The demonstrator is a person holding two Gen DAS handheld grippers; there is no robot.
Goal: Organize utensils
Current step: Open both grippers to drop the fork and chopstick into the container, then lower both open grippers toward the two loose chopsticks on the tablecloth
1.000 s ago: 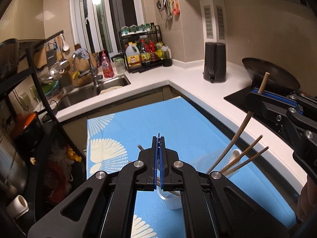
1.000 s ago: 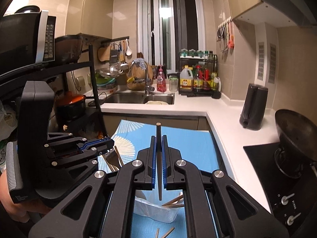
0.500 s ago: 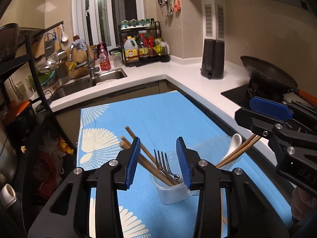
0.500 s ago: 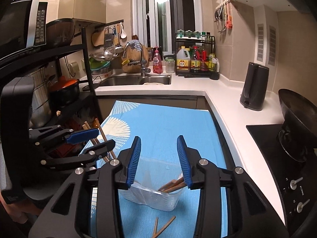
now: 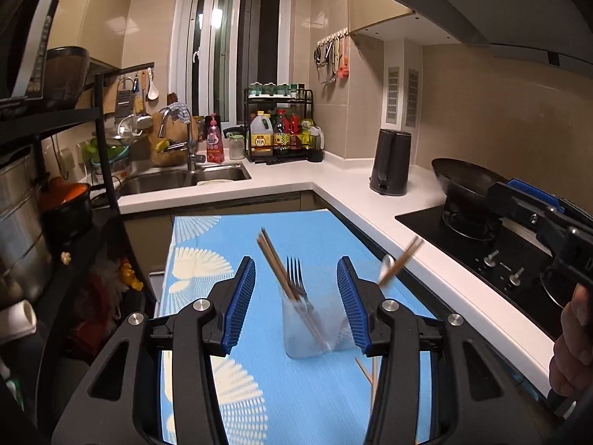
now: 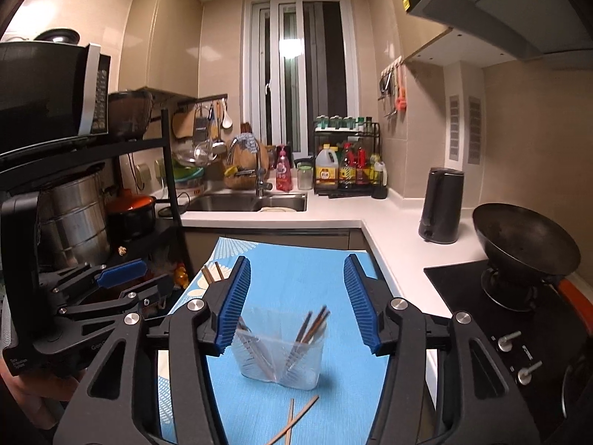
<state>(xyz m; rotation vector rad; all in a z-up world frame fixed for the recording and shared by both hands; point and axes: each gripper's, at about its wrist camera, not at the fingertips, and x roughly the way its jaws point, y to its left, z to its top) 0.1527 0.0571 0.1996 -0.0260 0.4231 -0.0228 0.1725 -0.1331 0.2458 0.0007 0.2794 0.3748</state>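
Note:
A clear plastic utensil holder (image 5: 309, 328) (image 6: 280, 348) stands on the blue mat (image 5: 296, 400). Its left part holds brown chopsticks (image 5: 276, 263) and a metal fork (image 5: 295, 274). Its right part holds more chopsticks (image 6: 313, 328) and a white spoon (image 5: 387, 259). Two loose chopsticks (image 6: 291, 421) lie on the mat in front of the holder. My left gripper (image 5: 296, 296) is open and empty, just before the holder. My right gripper (image 6: 296, 300) is open and empty above the holder.
A black wok (image 6: 526, 248) sits on the stove at right, a black kettle (image 5: 391, 161) on the white counter (image 5: 333, 181). The sink (image 5: 185, 178) and a bottle rack (image 5: 281, 135) are at the back. A black shelf with pots (image 6: 74, 215) stands at left.
Both grippers were shut a second ago, the right one on a chopstick. Both have opened wide and pulled back and up from the holder. The chopsticks now rest in the holder.

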